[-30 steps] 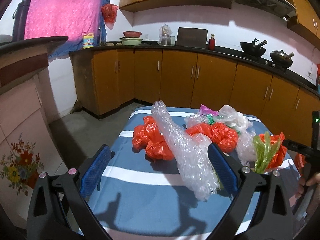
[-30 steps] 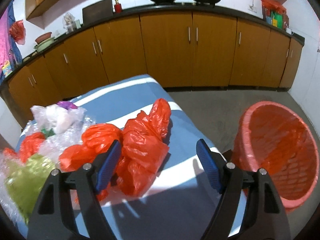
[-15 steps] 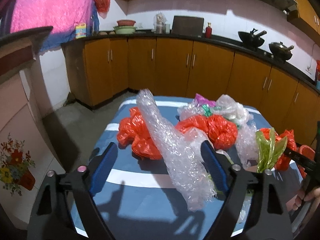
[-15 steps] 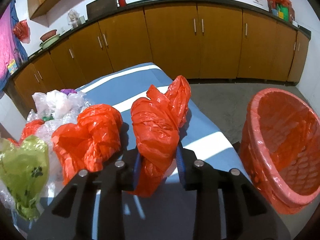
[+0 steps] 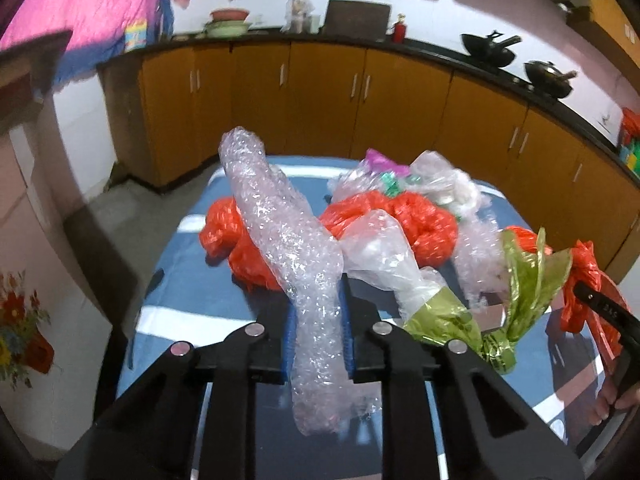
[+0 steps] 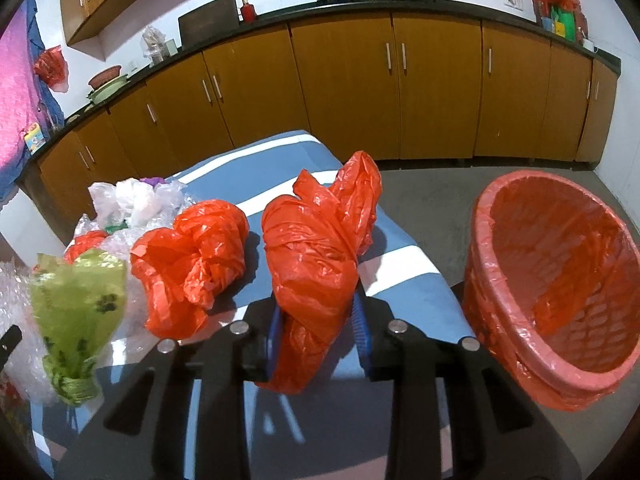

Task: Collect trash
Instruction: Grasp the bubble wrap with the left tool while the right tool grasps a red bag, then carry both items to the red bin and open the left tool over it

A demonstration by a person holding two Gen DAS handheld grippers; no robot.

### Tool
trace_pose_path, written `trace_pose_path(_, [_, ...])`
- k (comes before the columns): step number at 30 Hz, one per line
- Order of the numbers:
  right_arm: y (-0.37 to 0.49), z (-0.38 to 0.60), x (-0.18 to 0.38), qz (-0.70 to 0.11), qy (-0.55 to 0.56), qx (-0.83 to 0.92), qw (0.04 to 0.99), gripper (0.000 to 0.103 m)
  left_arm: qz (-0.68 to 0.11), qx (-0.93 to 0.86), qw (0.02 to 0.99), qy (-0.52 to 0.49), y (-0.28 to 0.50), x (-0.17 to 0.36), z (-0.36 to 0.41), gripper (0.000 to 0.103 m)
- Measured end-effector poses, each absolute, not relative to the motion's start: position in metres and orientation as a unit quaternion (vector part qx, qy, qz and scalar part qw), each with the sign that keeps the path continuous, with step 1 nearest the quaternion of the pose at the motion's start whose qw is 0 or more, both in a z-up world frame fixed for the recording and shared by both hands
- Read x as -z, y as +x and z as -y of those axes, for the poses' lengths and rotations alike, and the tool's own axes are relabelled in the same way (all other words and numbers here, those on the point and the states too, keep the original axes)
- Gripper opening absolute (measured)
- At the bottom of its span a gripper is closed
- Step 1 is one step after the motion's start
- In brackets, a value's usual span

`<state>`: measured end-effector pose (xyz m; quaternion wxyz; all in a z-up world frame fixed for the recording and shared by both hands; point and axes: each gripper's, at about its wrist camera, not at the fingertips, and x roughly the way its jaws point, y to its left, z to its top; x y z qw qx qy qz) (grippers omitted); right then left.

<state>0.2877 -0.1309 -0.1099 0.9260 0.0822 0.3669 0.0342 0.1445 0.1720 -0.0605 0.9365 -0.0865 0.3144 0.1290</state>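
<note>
Trash is in both grips at once: nearest the lens, the left gripper has its blue pads pressed onto the lower part of a long roll of bubble wrap, and the right gripper pinches a crumpled orange plastic bag low on its bundle. Both pieces are soft and top-heavy above the pads, so the hold probably wants to stay firm while each is lifted straight up, clear of its neighbours, before any sideways swing. A tied green bag sits just beside the bubble wrap's base and could be dragged along if the roll snags it. Farther out on the blue striped table lie a second orange bag, another orange lump under the roll, and clear plastic bags toward the far edge. The table's right edge falls away just past the held orange bag, and the lined red bin stands on the floor beside that edge, mouth tilted toward the camera; open concrete floor lies beyond it, so the right-hand piece looks to have a short, unobstructed path over the rim. The bubble wrap must cross the whole pile to get there. Cabinets close off the far side.
</note>
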Motion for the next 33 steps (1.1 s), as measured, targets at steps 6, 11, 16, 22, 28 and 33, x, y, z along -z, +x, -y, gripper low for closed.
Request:
trace_pose_path(6, [0.270,0.136,0.092,-0.348,0.092,-0.047,0.932,0.031,-0.288,-0.135,0.946,-0.067,0.135,0.033,-0.165,0.017])
trace_pose_path(11, [0.257,0.149,0.075,-0.330,0.097,-0.055,0.937,0.031,-0.256,-0.145,0.954,-0.061,0.128,0.009,-0.161,0.017])
trace_pose_path(16, [0.242,0.176,0.056,-0.307,0.100,-0.048,0.945,0.031,-0.229,-0.102,0.967,-0.048,0.133,-0.018,-0.129,0.017])
trace_pose_path(22, [0.228,0.235,0.043,-0.292,0.090,0.009,0.952,0.031,-0.224,0.027,0.974,-0.037,0.161,-0.031,-0.050,0.017])
trace_pose_path(28, [0.218,0.304,0.044,-0.300,0.084,0.076,0.947,0.031,-0.245,0.145,0.958,-0.035,0.203,-0.015,0.044,0.017])
trace_pose_path(33, [0.220,0.352,0.057,-0.316,0.092,0.113,0.937,0.031,-0.274,0.217,0.936,-0.029,0.234,0.006,0.115,0.017])
